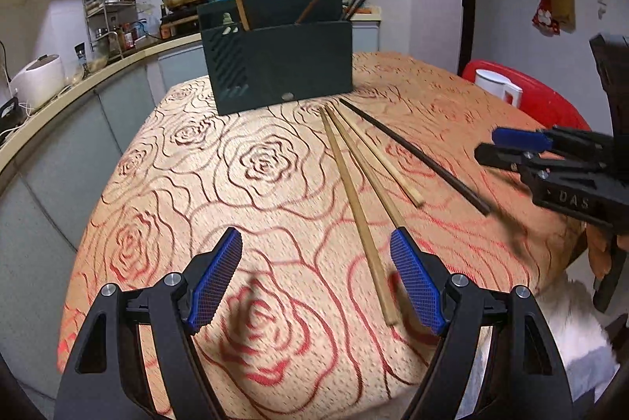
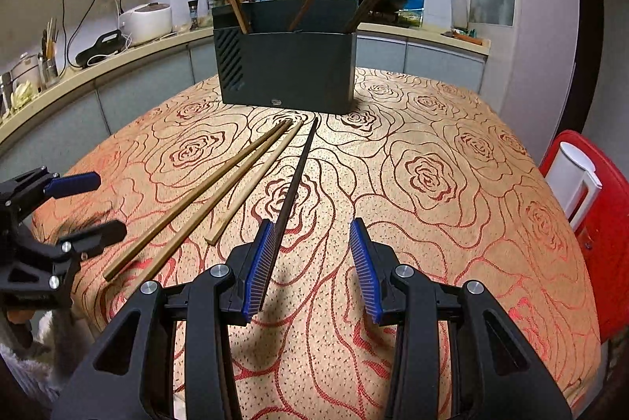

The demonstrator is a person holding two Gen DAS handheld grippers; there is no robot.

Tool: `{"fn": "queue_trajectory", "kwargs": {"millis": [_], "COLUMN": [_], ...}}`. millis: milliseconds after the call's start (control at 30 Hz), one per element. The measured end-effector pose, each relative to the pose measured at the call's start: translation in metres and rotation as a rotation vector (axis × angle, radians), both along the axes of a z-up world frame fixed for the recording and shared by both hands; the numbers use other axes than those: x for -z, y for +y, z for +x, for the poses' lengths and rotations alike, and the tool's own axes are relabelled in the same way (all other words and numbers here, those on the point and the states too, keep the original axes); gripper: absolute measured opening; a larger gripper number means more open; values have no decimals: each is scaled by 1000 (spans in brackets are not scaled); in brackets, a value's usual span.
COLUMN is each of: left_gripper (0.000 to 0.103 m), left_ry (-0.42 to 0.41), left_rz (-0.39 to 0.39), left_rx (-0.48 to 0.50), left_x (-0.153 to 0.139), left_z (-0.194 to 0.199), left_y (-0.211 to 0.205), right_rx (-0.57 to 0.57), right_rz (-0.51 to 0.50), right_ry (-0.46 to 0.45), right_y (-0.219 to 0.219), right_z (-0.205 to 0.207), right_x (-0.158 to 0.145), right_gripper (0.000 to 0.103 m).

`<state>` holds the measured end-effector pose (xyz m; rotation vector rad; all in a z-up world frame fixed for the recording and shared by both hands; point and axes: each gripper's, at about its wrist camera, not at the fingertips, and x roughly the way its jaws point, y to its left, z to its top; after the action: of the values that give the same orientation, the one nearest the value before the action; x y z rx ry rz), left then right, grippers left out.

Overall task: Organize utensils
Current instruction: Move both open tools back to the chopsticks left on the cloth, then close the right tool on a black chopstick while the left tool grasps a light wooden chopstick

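A dark green utensil holder (image 1: 279, 62) (image 2: 289, 66) stands at the far side of the rose-patterned table, with several chopsticks upright in it. Three light wooden chopsticks (image 1: 359, 207) (image 2: 204, 192) and one dark chopstick (image 1: 416, 152) (image 2: 298, 176) lie loose in front of it. My left gripper (image 1: 315, 235) (image 2: 102, 203) is open just above the cloth; the near end of one wooden chopstick lies between its fingers, close to the right pad (image 1: 416, 282). My right gripper (image 2: 312, 223) (image 1: 487, 144) is open too. The dark chopstick's near end runs along the inside of its left pad (image 2: 257, 266), unpinched.
A red plastic chair (image 2: 605, 223) (image 1: 546, 93) holding a white jug (image 2: 572, 176) (image 1: 497, 85) stands off the table's right edge. A curved kitchen counter (image 1: 78, 81) with a rice cooker (image 2: 147, 21) runs behind and to the left. Something white and fluffy (image 1: 570, 317) sits below the near edge.
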<state>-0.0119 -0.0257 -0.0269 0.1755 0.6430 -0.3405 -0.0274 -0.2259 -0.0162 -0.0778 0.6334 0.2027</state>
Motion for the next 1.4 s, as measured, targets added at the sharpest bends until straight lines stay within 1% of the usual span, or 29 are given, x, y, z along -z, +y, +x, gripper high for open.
{"fn": "queue_trajectory", "kwargs": {"millis": [133, 300, 333, 400, 433, 500, 767, 900, 1133, 1333, 1400], "left_gripper": [75, 74, 73, 63, 60, 52, 41, 35, 27, 18, 13], "left_ry": [15, 27, 23, 17, 20, 34, 43, 34, 43, 40, 43], "left_rz": [2, 1, 4, 16, 19, 22, 9, 11, -1, 3, 0], "left_rx": [20, 24, 26, 41, 49, 63, 77, 81, 98, 118, 126], "left_x": [4, 8, 8, 9, 10, 13, 14, 14, 14, 14, 14], "left_z": [-7, -12, -13, -16, -17, -17, -20, -24, -24, -25, -25], "left_y": [-4, -5, -6, -9, -10, -12, -14, -17, -18, -21, -22], "right_rx": [0, -1, -1, -4, -4, -3, -24, -31, -65, -87, -91], "right_rz": [-1, 3, 2, 2, 2, -1, -7, 5, 1, 0, 6], "right_ry": [-7, 10, 12, 17, 20, 29, 65, 83, 82, 83, 87], "right_y": [0, 0, 1, 2, 2, 4, 12, 12, 18, 22, 21], "right_z": [-5, -9, -10, -11, -12, -13, -12, -11, -13, -12, -10], "right_x": [-1, 4, 5, 6, 7, 10, 22, 24, 25, 24, 24], "right_gripper": [39, 39, 39, 39, 39, 39, 39, 39, 37, 28, 24]}}
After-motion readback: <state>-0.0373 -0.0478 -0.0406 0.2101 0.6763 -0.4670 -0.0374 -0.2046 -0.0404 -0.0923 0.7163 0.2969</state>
